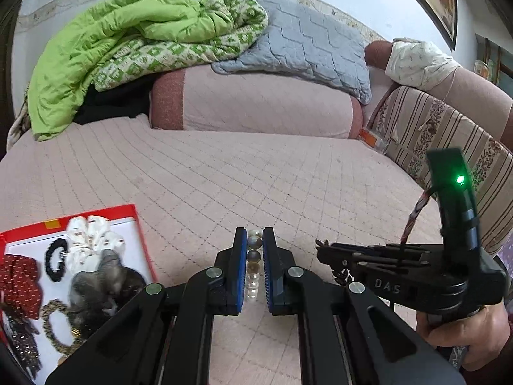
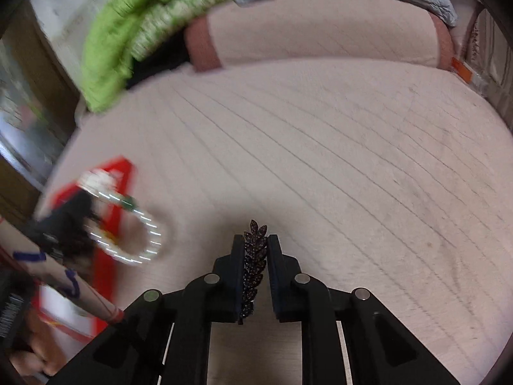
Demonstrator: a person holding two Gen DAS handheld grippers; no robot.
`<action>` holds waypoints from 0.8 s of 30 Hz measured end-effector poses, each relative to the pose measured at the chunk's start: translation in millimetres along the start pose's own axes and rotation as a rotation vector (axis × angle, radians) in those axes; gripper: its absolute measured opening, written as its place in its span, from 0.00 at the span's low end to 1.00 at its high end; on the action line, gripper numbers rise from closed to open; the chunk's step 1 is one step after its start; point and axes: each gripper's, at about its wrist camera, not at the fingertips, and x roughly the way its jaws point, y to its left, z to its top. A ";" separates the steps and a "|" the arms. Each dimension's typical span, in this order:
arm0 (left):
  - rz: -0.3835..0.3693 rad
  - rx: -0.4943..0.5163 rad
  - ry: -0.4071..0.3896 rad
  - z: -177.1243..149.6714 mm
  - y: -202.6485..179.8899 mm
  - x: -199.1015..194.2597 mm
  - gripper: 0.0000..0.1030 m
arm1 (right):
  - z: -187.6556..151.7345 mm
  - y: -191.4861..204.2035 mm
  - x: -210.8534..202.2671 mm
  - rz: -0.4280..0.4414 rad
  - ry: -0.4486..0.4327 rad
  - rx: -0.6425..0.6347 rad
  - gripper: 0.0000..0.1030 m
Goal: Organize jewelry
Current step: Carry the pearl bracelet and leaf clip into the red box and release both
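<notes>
Left tool clamps the bead bracelet, its length running straight out along the fingers. Right tool pinches the leaf hair clip, tip forward. Red tray far left; bed beyond lies open.

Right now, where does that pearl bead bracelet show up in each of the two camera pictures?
Left wrist view: the pearl bracelet is bottom centre, pinched between the left gripper's fingers.
Right wrist view: the same bracelet is a blurred ring at lower left, dangling from that gripper.
Shared landmark: the red tray, just left of the bracelet in both.
</notes>
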 end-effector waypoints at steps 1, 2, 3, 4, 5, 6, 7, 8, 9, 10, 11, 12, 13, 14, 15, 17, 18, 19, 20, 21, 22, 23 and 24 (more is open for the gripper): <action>0.002 -0.004 -0.007 0.1 1.7 -5.7 0.09 | 3.4 11.9 0.9 0.030 -0.015 -0.009 0.14; 0.006 -0.008 -0.018 -0.1 4.7 -14.3 0.09 | 4.8 21.5 -3.4 0.074 -0.038 -0.023 0.14; 0.014 -0.012 -0.030 -0.3 8.6 -24.1 0.09 | 1.6 30.2 -7.0 0.098 -0.049 -0.035 0.14; 0.020 -0.019 -0.041 -0.2 12.5 -32.2 0.09 | -1.3 43.1 -11.5 0.126 -0.062 -0.060 0.14; 0.027 -0.032 -0.052 -0.6 18.7 -43.2 0.09 | -3.1 56.1 -11.0 0.141 -0.072 -0.079 0.14; 0.032 -0.045 -0.063 -1.8 25.1 -53.6 0.09 | -5.6 67.3 -13.4 0.159 -0.083 -0.094 0.14; 0.042 -0.057 -0.071 -3.8 32.0 -64.2 0.09 | -9.2 76.5 -15.3 0.177 -0.089 -0.103 0.14; 0.057 -0.067 -0.076 -7.4 40.4 -75.7 0.09 | -11.5 85.5 -17.1 0.202 -0.091 -0.112 0.14; 0.077 -0.078 -0.081 -12.0 49.6 -87.0 0.09 | -14.2 94.7 -18.0 0.225 -0.089 -0.120 0.14; 0.092 -0.090 -0.083 -16.1 57.0 -95.4 0.09 | -17.2 105.2 -17.7 0.243 -0.088 -0.130 0.14; 0.111 -0.109 -0.083 -22.2 67.3 -106.0 0.09 | -21.4 114.3 -18.5 0.259 -0.091 -0.144 0.14; 0.126 -0.124 -0.081 -27.6 75.8 -114.3 0.09 | -26.1 121.3 -21.2 0.274 -0.091 -0.159 0.14; 0.143 -0.140 -0.079 -33.5 85.2 -122.6 0.09 | -30.7 126.8 -22.8 0.286 -0.088 -0.171 0.14; 0.164 -0.158 -0.075 -40.4 95.3 -130.4 0.09 | -34.6 134.4 -22.4 0.301 -0.082 -0.183 0.14; 0.182 -0.175 -0.067 -47.3 105.2 -136.4 0.09 | -38.2 141.0 -21.1 0.316 -0.078 -0.189 0.14; 0.203 -0.215 -0.047 -60.1 121.9 -142.9 0.09 | -49.0 152.2 -20.4 0.349 -0.054 -0.202 0.14; 0.204 -0.233 -0.035 -65.7 128.0 -144.9 0.09 | -54.2 160.9 -16.7 0.363 -0.038 -0.213 0.14; 0.205 -0.248 -0.024 -71.8 133.3 -146.1 0.09 | -58.0 165.6 -14.2 0.369 -0.029 -0.219 0.14; 0.212 -0.255 -0.015 -77.5 137.6 -146.7 0.09 | -61.5 170.5 -11.3 0.378 -0.016 -0.226 0.14; 0.222 -0.260 -0.004 -82.6 141.7 -146.3 0.09 | -66.3 178.3 -6.3 0.387 0.002 -0.236 0.14; 0.225 -0.270 0.007 -87.2 146.5 -145.1 0.09 | -69.0 181.1 -3.4 0.390 0.011 -0.243 0.14; 0.224 -0.282 0.017 -90.7 150.5 -143.7 0.09 | -72.9 185.9 -0.4 0.392 0.020 -0.250 0.14; 0.220 -0.296 0.028 -94.0 155.1 -141.5 0.09 | -75.6 191.2 3.9 0.396 0.032 -0.258 0.14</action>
